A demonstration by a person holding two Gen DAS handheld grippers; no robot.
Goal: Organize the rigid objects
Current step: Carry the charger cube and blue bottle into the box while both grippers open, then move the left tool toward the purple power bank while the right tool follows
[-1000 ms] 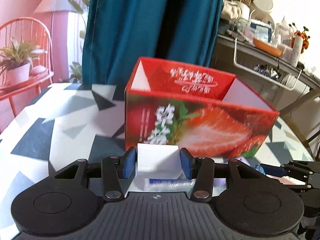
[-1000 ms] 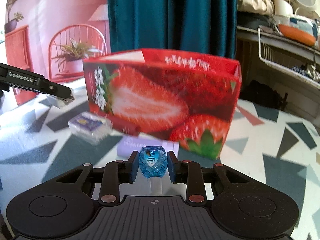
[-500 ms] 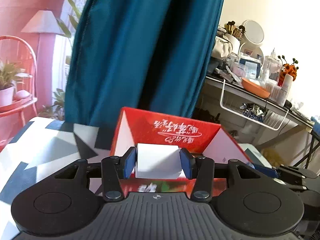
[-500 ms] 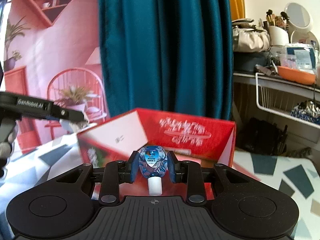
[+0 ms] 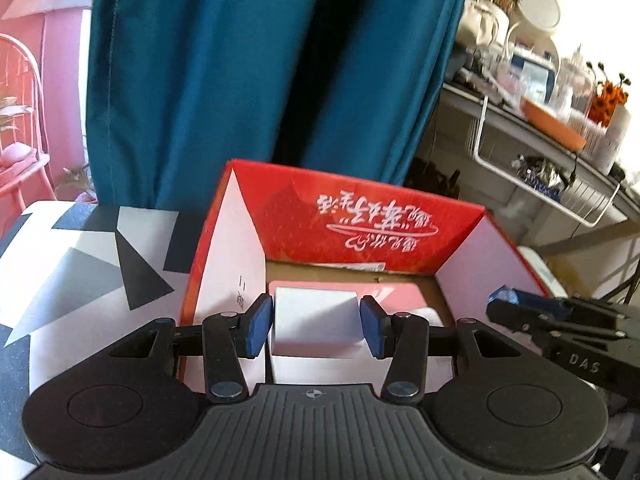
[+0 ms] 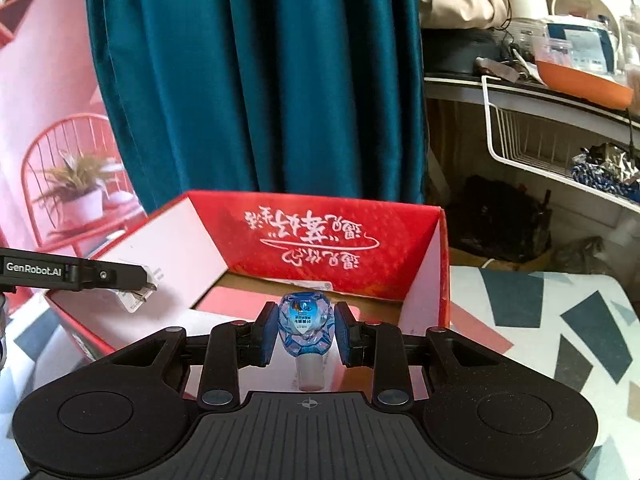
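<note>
Grippers are seen over an open red box, one view at a time. Left wrist view: the left gripper is clamped on a white block, w/ a blue pad touching each side of it; block is held above the box opening, near the box's near-left part. Box has white inner side walls, a red far wall w/ white script printed upside down, and a brown cardboard floor; a pink flat item is lying on that floor, partly hidden behind the block. Box is set on a table patterned w/ grey and black triangles on white. Right gripper is seen at the right edge, w/ a bit of blue showing at its tip, over the box's right wall. A teal curtain is hung behind, and a cluttered shelf is seen at right. Right wrist view: the right gripper is clenched on a small blue bottle, faceted and translucent, w/ a label facing the camera and a white cap pointing back toward the camera; bottle is held above the box interior, near its near edge. Left gripper is seen coming in from the left w/ the white block at its tip, over the box's left side. Patterned table is seen at right of the box.
</note>
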